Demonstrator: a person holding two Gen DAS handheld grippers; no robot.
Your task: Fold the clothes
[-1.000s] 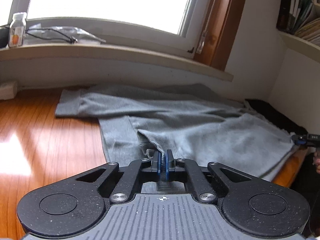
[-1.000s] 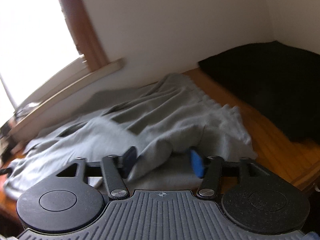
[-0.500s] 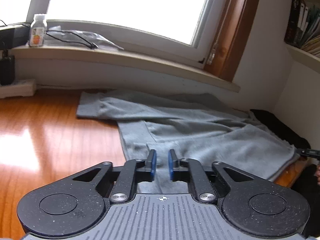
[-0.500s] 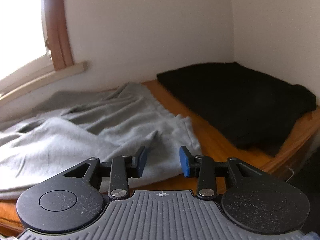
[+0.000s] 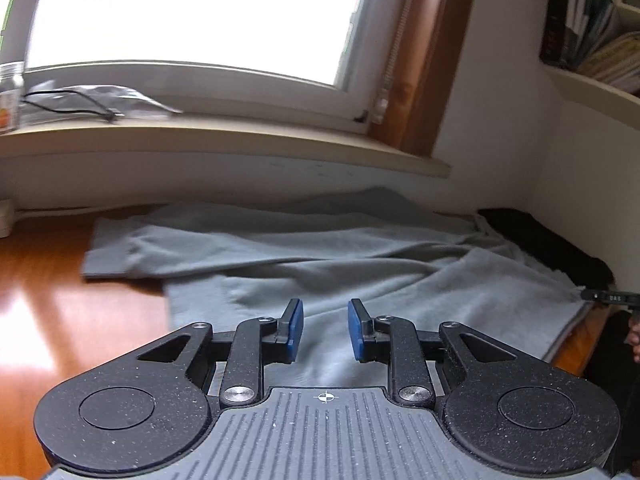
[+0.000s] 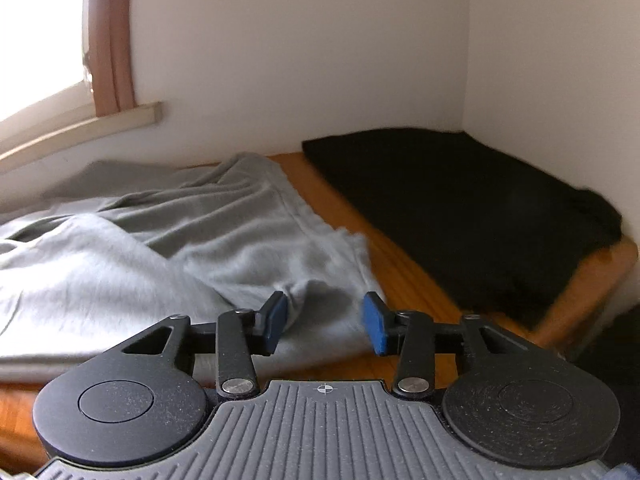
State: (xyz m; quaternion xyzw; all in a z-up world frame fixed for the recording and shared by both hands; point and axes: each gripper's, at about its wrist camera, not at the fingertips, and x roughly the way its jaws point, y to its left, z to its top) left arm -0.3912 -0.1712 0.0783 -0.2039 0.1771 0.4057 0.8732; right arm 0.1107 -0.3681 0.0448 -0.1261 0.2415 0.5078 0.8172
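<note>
Grey knit fabric fills most of what I see: the grey garment (image 5: 360, 264) lies spread and rumpled across the wooden desk (image 5: 72, 320), running from the wall under the windowsill (image 5: 224, 136) out to the near edge. One flat part reaches left along the wall side, and the near right part is bunched into soft folds.

My left hand-held gripper (image 5: 325, 330) hovers over the near middle of the garment. Its jaws have just been opening; they stand a modest way apart with the blue pads (image 5: 295, 330) clear of the cloth, and I can see only flat fabric in the gap below them, nothing gripped.

My right hand-held gripper (image 6: 325, 322) sits at the garment's right end (image 6: 280, 248), near the desk edge. Its jaws have just been opening a little and stand fairly wide. A raised fold of grey cloth rises between them and meets the left pad (image 6: 276, 320); the right pad (image 6: 374, 326) is clear of it, so the cloth is not clamped.

A folded black cloth (image 6: 460, 200) lies further right in the corner, apart from the grey one, with bare wood between. On the windowsill I can see a cable (image 5: 76, 104) and a small bottle (image 5: 10, 96). A shelf of books (image 5: 588, 28) hangs at upper right.
</note>
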